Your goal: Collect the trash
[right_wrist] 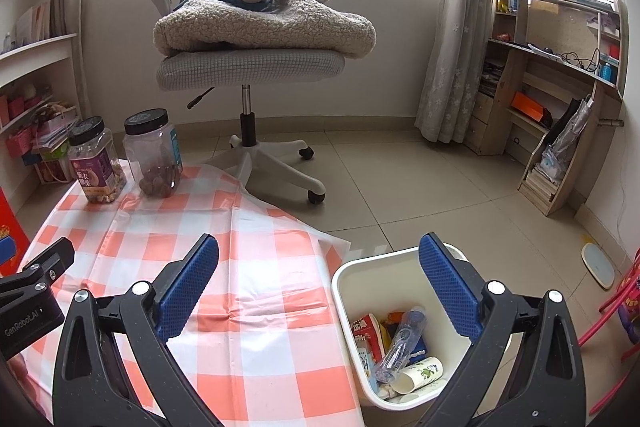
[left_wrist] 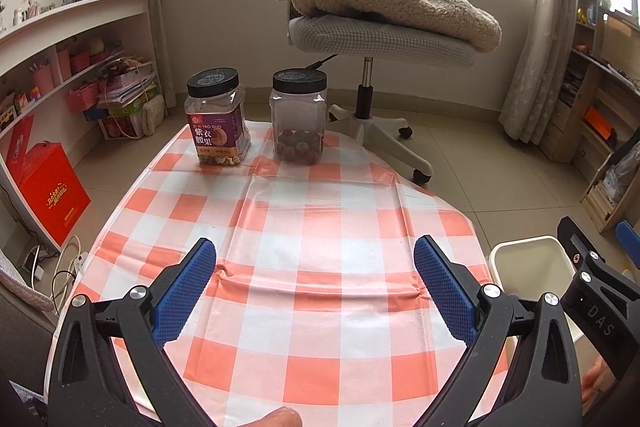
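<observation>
A white trash bin (right_wrist: 352, 291) stands on the floor by the table's right edge; it also shows in the left wrist view (left_wrist: 520, 259). Inside it lie a crushed clear plastic bottle (right_wrist: 402, 343), a paper cup (right_wrist: 420, 373) and cartons (right_wrist: 366, 331). My left gripper (left_wrist: 316, 287) is open and empty above the checked tablecloth (left_wrist: 320, 219). My right gripper (right_wrist: 320, 291) is open and empty, with its right finger over the bin and its left finger over the table edge.
Two black-lidded jars stand at the table's far end: a labelled nut jar (left_wrist: 218, 119) and a clear jar (left_wrist: 299, 119) holding some round brown nuts. An office chair (left_wrist: 372, 39) with a blanket and plush monkey stands beyond. Shelves line both walls.
</observation>
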### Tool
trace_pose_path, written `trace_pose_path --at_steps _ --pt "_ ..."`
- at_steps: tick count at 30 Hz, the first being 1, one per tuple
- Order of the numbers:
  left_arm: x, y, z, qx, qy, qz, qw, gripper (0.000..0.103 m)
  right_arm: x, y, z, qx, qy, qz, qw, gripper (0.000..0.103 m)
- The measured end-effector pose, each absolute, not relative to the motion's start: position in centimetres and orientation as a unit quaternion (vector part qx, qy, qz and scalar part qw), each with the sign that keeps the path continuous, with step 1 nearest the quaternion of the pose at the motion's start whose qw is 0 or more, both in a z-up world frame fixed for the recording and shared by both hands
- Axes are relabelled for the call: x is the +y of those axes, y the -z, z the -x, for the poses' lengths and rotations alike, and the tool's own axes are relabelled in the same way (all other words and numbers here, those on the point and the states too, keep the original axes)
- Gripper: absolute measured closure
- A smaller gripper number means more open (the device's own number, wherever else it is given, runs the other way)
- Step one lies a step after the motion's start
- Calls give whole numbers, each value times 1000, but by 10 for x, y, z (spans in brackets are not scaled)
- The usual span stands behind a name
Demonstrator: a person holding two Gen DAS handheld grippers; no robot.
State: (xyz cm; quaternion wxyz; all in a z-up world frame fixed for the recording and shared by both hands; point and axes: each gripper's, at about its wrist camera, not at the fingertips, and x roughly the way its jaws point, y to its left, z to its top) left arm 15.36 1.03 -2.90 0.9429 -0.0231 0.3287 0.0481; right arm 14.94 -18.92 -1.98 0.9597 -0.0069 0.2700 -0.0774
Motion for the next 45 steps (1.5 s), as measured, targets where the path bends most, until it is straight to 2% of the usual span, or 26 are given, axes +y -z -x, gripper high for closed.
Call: trace_pose_path --at_steps 45 --pt "11 31 -155 330 -50 23 943 7 -191 25 -154 289 73 -4 955 7"
